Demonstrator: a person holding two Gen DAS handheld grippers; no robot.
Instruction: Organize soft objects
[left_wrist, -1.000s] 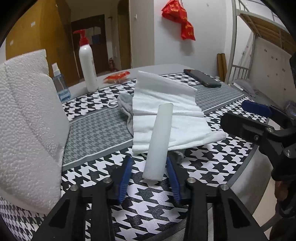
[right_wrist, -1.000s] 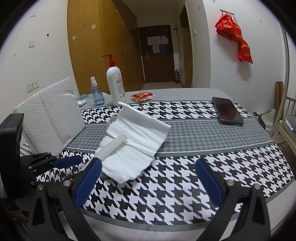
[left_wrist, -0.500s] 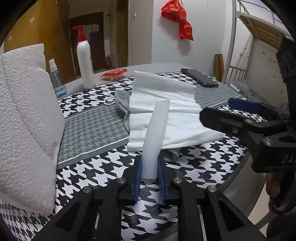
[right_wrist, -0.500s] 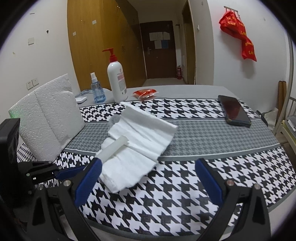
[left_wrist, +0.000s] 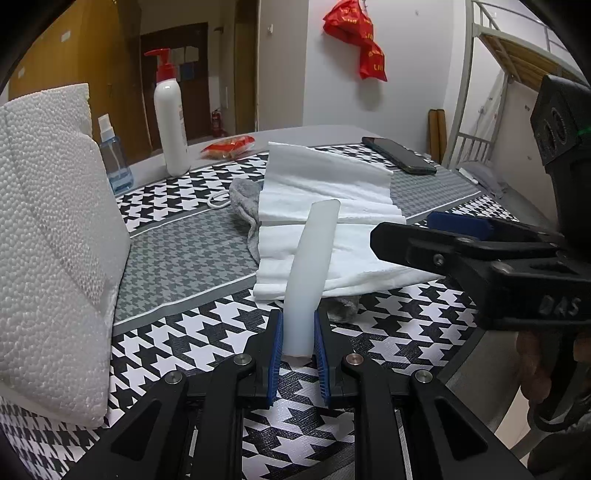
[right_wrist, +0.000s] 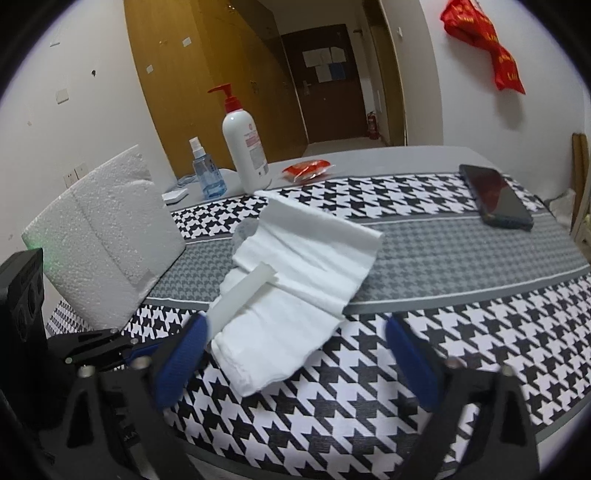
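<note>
My left gripper (left_wrist: 298, 347) is shut on the near end of a white foam strip (left_wrist: 314, 258). The strip slants up and away over a folded white towel (left_wrist: 332, 206). A grey cloth (left_wrist: 242, 201) pokes out from under the towel's left side. In the right wrist view the towel (right_wrist: 291, 295) lies on the houndstooth tablecloth (right_wrist: 461, 350), with the strip (right_wrist: 243, 291) across its left edge. My right gripper (right_wrist: 295, 365) hovers at the towel's near end. Its jaws are closing, the towel's tip lies between them, and the pads do not touch it.
A large white styrofoam block (left_wrist: 48, 240) stands at the left. At the back stand a pump bottle (right_wrist: 245, 147) and a blue spray bottle (right_wrist: 205, 173), with a red packet (right_wrist: 306, 170) beside them. A black phone (right_wrist: 495, 195) lies far right. The table edge runs close in front.
The left jaws have shut on the foam strip, which stood loose between them a second ago. The right gripper has come closer to the towel's near end and its jaws have narrowed a little.
</note>
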